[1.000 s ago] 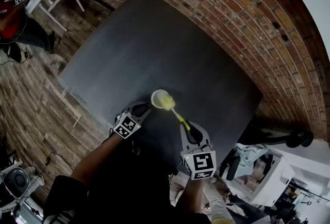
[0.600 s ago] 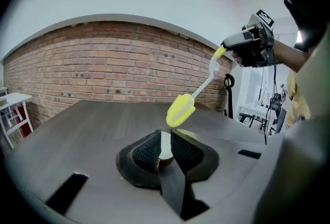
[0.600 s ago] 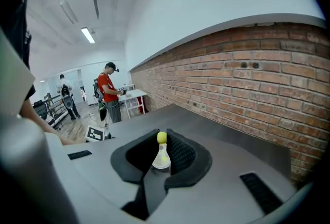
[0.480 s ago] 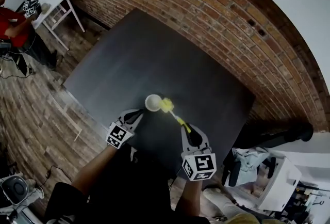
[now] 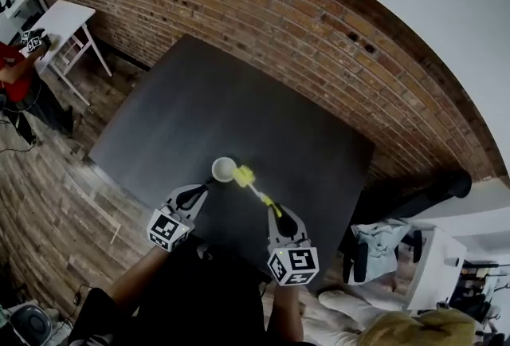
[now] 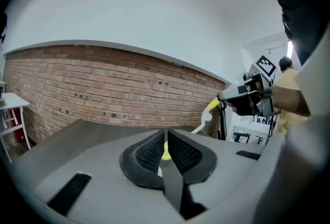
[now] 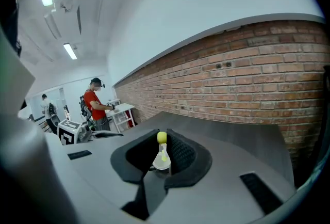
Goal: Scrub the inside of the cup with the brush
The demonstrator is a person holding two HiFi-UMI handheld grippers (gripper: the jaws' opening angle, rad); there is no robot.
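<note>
Two tongs meet close to the front edge of the dark grey desk (image 5: 215, 97). The left tongs (image 5: 205, 183) are clenched on the near-left rim of the small white round cup (image 5: 224, 169). In the left gripper view their ribbed pads (image 6: 149, 152) stand almost together, with only a thin strip of the cup's wall pinched between them.

The right tongs (image 5: 273, 209) are clamped on the handle of the yellow-headed plastic brush (image 5: 255, 191). In the right gripper view the pale stem rises between the pads to a yellow tip. The brush slants up and to the left from the right tongs. Its yellow head (image 5: 243, 175) lies at the cup's right rim, though from the head view it is hard to say whether it sits inside the mouth or just outside it.

Both tongs reach in over the desk's front edge, and the cup is just beyond that edge. Past the cup a broad stretch of desk top runs to the far edge, which lies along the red brick wall (image 5: 263, 9). The desk's left corner juts over the wood plank floor (image 5: 48, 177). Well apart from it, at the far left, a small white table (image 5: 64, 17) stands beside a person in a red top (image 5: 12, 65).
</note>
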